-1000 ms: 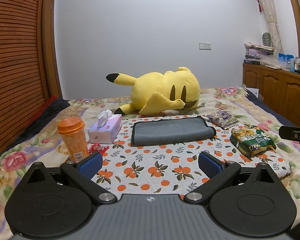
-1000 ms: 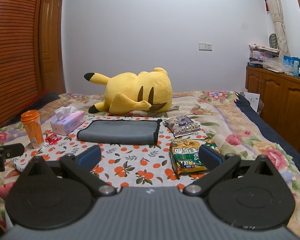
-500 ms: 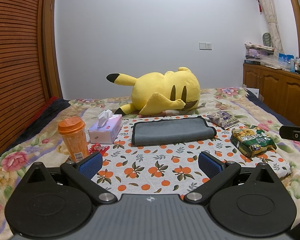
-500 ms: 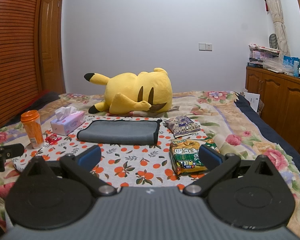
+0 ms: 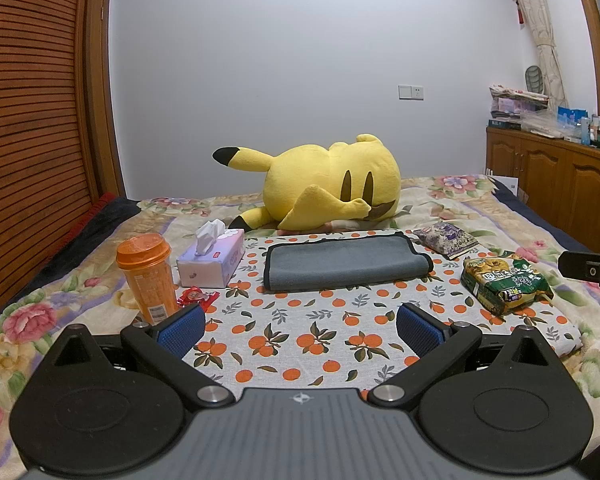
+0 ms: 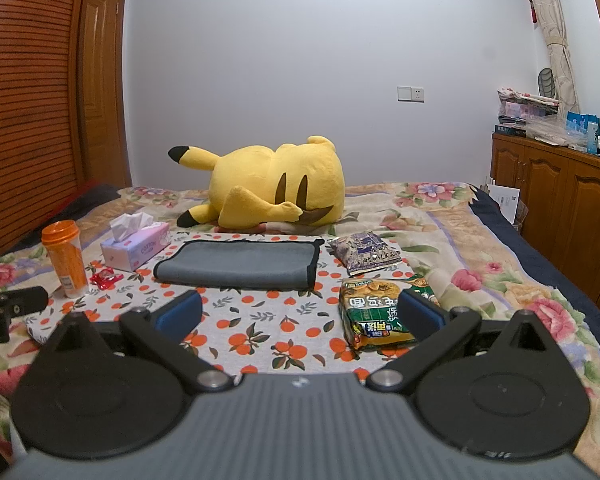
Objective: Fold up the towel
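A grey towel with black trim point(image 5: 346, 262) point(image 6: 236, 262) lies folded flat on the orange-print cloth point(image 5: 300, 332) point(image 6: 260, 328) spread over the bed. My left gripper point(image 5: 300, 330) hovers open over the cloth's near part, well short of the towel, with nothing between its blue pads. My right gripper point(image 6: 300, 314) is also open and empty, to the right, with its right finger in front of a green noodle packet point(image 6: 374, 312). Each gripper's side shows at the edge of the other's view.
A big yellow plush toy point(image 5: 324, 188) lies behind the towel. An orange cup point(image 5: 148, 276), a tissue box point(image 5: 212, 262) and a red wrapper point(image 5: 196, 296) stand left of it. A purple snack packet point(image 5: 446, 238) and the green packet point(image 5: 504, 284) lie right. Wooden cabinets point(image 6: 556, 196) line the right wall.
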Demonstrator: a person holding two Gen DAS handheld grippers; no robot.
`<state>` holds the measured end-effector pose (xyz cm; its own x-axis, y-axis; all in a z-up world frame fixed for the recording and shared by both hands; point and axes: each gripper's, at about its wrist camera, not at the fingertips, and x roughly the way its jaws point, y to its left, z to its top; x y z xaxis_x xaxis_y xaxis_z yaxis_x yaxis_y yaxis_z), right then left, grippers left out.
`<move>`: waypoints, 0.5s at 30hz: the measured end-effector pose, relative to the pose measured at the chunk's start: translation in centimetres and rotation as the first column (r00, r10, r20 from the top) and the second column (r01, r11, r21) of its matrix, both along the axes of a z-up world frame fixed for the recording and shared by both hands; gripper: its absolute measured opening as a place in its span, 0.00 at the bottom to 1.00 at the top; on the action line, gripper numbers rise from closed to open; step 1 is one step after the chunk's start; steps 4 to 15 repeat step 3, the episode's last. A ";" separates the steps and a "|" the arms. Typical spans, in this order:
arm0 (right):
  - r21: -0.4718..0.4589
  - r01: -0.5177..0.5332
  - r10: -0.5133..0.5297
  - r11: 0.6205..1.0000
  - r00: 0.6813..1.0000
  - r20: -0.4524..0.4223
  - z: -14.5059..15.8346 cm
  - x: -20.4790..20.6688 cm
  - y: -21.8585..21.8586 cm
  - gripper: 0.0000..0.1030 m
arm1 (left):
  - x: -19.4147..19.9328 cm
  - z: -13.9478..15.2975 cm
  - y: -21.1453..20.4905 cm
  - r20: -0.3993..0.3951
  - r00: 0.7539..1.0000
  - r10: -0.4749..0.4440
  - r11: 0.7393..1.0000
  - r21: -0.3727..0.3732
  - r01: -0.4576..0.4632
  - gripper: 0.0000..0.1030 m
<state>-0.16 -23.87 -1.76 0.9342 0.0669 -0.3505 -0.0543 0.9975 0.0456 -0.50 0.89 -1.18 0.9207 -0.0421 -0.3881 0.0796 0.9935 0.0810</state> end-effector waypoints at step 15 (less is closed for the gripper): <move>0.000 0.000 0.000 1.000 1.000 0.000 0.0 0.0 0.0 1.00 | 0.0 0.0 0.0 0.000 1.000 -0.001 1.000 0.000 0.001 1.00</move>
